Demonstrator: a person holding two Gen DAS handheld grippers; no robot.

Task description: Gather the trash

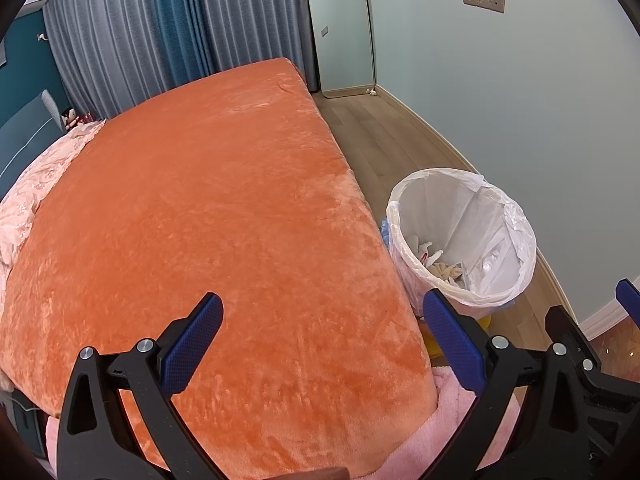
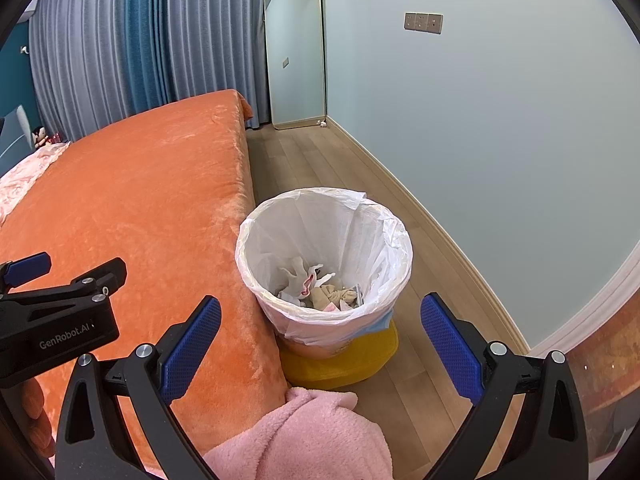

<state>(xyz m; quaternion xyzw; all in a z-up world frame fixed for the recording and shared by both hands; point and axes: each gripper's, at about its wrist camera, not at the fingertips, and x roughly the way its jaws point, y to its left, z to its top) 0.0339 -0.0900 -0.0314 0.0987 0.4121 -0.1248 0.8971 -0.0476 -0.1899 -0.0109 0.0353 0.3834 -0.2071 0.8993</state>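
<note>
**Both grippers empty; bin holding trash**

L gripper (image 1: 322, 344) is being held over the orange bedspread (image 1: 208, 208), jaws wide apart, nothing between them. R gripper (image 2: 320, 344) is being aimed at the lined bin (image 2: 324, 256), centre of frame, jaws likewise apart and empty. Bin is being kept tight against the bed edge on a yellow cushion (image 2: 340, 364), prob. so drops from the bed are short. Crumpled trash (image 2: 316, 284) is lying at the bin bottom. No loose trash is being seen on the bed. Pink fabric (image 2: 304, 436) is showing lower centre. Judged: collection near done or pausing.
</note>
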